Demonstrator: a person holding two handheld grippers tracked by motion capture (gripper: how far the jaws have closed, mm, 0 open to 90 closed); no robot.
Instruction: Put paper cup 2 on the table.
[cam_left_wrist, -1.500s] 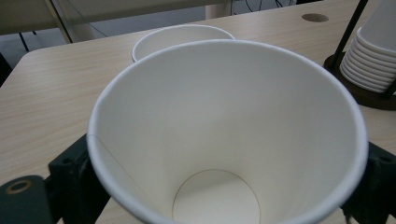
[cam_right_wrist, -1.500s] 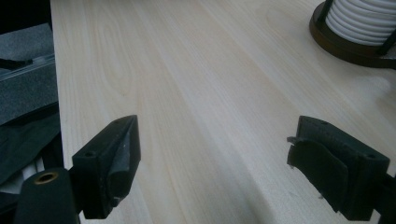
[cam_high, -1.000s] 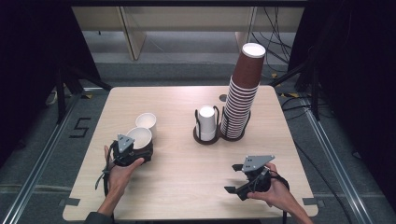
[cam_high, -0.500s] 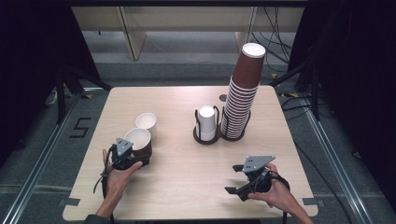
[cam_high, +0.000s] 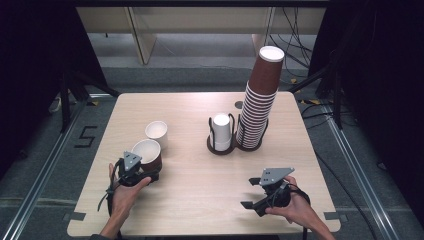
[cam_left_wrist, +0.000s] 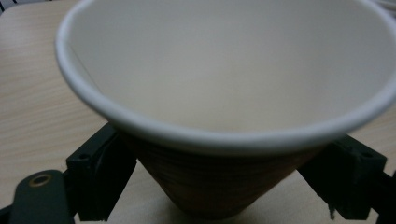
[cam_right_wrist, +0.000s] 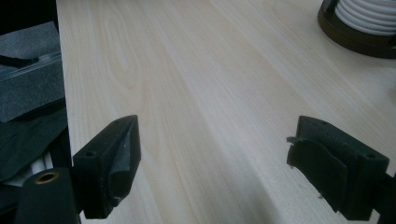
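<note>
A brown paper cup with a white inside stands on the wooden table at the front left. My left gripper has just been closing its jaws, and they now press on the lower sides of this cup. In the left gripper view, the black pads touch the ribbed brown wall on both sides of the left gripper. My right gripper rests low at the front right, jaws open and pointing left. Bare tabletop lies between the jaws of the right gripper.
A second cup stands just behind the held one. At the table's middle, a dark holder carries a short stack of white cups. Beside it a tall leaning stack of brown cups rises. Its holder base shows far right.
The left gripper's jaws have drawn in onto the brown cup. The left hand has shifted slightly. The right hand and gripper have stayed where they were.
</note>
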